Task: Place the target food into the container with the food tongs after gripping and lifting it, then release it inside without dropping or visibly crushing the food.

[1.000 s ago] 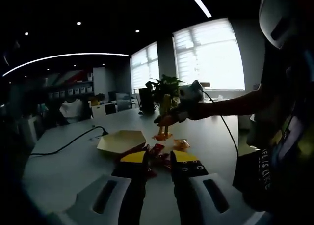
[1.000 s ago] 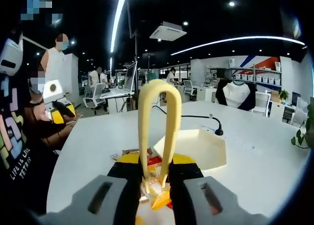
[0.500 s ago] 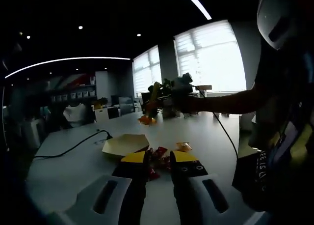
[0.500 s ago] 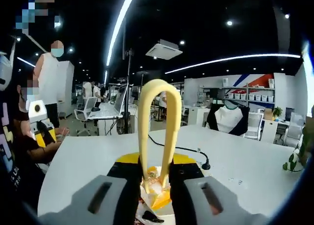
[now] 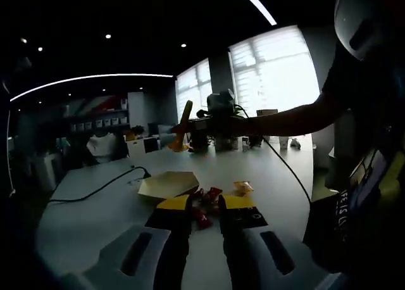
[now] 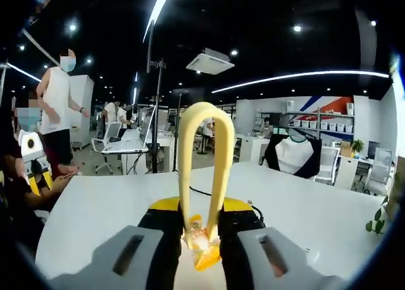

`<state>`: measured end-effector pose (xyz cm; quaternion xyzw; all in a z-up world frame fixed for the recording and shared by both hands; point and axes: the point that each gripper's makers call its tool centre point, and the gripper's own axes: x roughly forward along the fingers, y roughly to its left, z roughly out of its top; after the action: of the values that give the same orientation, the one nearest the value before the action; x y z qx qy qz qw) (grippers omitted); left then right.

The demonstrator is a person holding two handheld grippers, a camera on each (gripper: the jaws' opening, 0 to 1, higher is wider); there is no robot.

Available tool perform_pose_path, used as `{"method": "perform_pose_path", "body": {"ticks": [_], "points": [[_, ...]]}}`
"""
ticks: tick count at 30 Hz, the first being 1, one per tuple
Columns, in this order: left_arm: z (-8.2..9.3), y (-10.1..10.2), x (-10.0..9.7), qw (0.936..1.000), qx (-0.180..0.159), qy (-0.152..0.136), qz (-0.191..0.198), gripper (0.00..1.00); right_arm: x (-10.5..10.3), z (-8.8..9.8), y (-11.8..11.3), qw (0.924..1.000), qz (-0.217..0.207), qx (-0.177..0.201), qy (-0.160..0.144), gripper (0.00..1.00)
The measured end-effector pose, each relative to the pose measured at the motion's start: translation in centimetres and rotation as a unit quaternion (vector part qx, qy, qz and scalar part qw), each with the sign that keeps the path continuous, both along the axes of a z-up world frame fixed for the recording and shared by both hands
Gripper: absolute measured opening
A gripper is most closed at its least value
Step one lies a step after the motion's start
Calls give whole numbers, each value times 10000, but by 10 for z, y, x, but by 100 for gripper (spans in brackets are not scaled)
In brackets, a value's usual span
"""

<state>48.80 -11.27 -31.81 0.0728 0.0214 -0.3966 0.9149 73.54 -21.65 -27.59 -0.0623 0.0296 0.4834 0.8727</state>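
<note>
In the right gripper view, my right gripper (image 6: pixel 202 221) is shut on yellow food tongs (image 6: pixel 202 157), whose loop rises between the jaws. The tong tips pinch an orange snack packet (image 6: pixel 204 251), held up off the white table (image 6: pixel 304 208). In the left gripper view the same tongs (image 5: pixel 185 119) and packet (image 5: pixel 176 143) hang in the air above and beyond the yellow container (image 5: pixel 168 183). My left gripper (image 5: pixel 204 209) rests low over the table, open and holding nothing. Red snack packets (image 5: pixel 205 202) lie just past its tips, and an orange packet (image 5: pixel 242 187) lies to the right.
A black cable (image 5: pixel 101 182) runs across the table left of the container. The person holding the grippers (image 5: pixel 361 151) stands at the right. People (image 6: pixel 57 106) stand and sit beyond the table's left side, with desks and shelves behind.
My right gripper lifted the tongs and orange packet off the table and carried them up and left, above the container. The left gripper has stayed put.
</note>
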Motion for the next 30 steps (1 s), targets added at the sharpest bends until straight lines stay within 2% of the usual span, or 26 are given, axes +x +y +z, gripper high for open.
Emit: {"method": "perform_pose_path", "body": {"ticks": [2, 3, 4, 9, 12, 13, 14, 17, 23, 30], "points": [[8, -7, 7, 9994, -342, 72, -67, 17, 5, -7, 5, 10000, 19, -11, -48, 16], [14, -8, 12, 9990, -444, 4, -19, 17, 9, -10, 6, 10000, -34, 5, -7, 16], [18, -9, 15, 9991, -424, -65, 1, 17, 12, -16, 7, 9999, -64, 37, 146, 16], [30, -18, 25, 9989, -386, -250, -32, 17, 25, -40, 8, 9993, -165, -30, 345, 17], [32, -20, 31, 9990, -398, -225, -6, 17, 30, -55, 7, 9995, -184, -130, 233, 17], [32, -20, 31, 9989, -404, -228, 17, 17, 31, -58, 6, 9994, -186, -118, 264, 17], [32, -19, 32, 9989, -414, -223, 39, 17, 31, -66, 6, 9982, -241, -57, 542, 17], [32, -19, 32, 9989, -429, -197, 61, 17, 33, -76, 7, 9987, -249, -89, 429, 17], [26, -16, 34, 9990, -417, -96, 156, 17, 30, -102, 9, 9970, -243, -313, 665, 17], [25, -15, 32, 9990, -413, -60, 162, 16, 30, -114, 5, 9956, -305, -406, 782, 17]]}}
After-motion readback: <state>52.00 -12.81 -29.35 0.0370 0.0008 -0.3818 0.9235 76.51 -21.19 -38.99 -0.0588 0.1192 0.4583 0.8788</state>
